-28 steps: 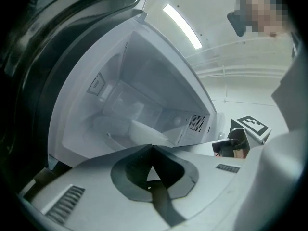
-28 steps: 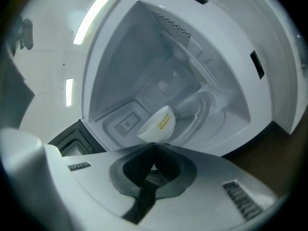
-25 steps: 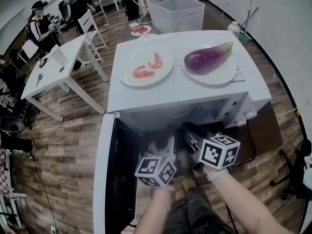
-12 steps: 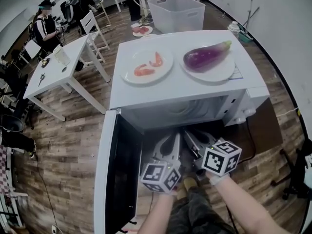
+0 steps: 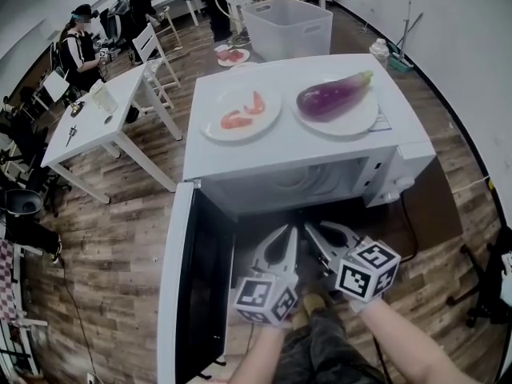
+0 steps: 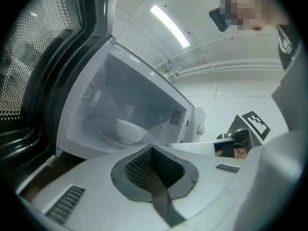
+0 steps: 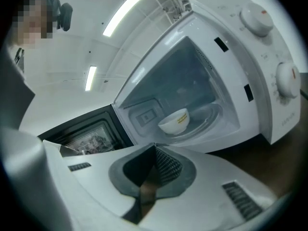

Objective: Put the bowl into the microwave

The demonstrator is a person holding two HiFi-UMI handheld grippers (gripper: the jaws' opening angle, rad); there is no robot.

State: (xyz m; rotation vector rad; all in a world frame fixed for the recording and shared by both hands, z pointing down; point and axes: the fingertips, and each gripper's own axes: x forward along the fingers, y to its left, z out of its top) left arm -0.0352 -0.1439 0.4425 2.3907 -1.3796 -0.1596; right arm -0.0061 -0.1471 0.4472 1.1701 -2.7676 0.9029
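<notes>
The white bowl (image 6: 129, 129) sits on the glass turntable inside the open white microwave (image 5: 304, 146), with nothing holding it. The right gripper view shows the same bowl (image 7: 174, 121) in the middle of the cavity. Both grippers hover in front of the opening, outside the cavity and a short way back from the bowl. My left gripper (image 5: 286, 234) has its jaws together and empty (image 6: 151, 148). My right gripper (image 5: 314, 230) is beside it on the right, also shut with nothing in it (image 7: 155, 147).
The microwave door (image 5: 192, 286) swings wide open to the left. On the microwave's top stand a plate of shrimp (image 5: 240, 112) and a plate with an eggplant (image 5: 334, 96). A white table (image 5: 104, 114) stands at left, a white bin (image 5: 288, 24) behind. People are at the far left.
Both grippers have drawn back from the microwave opening toward the person, staying shut. The bowl stays inside on the turntable.
</notes>
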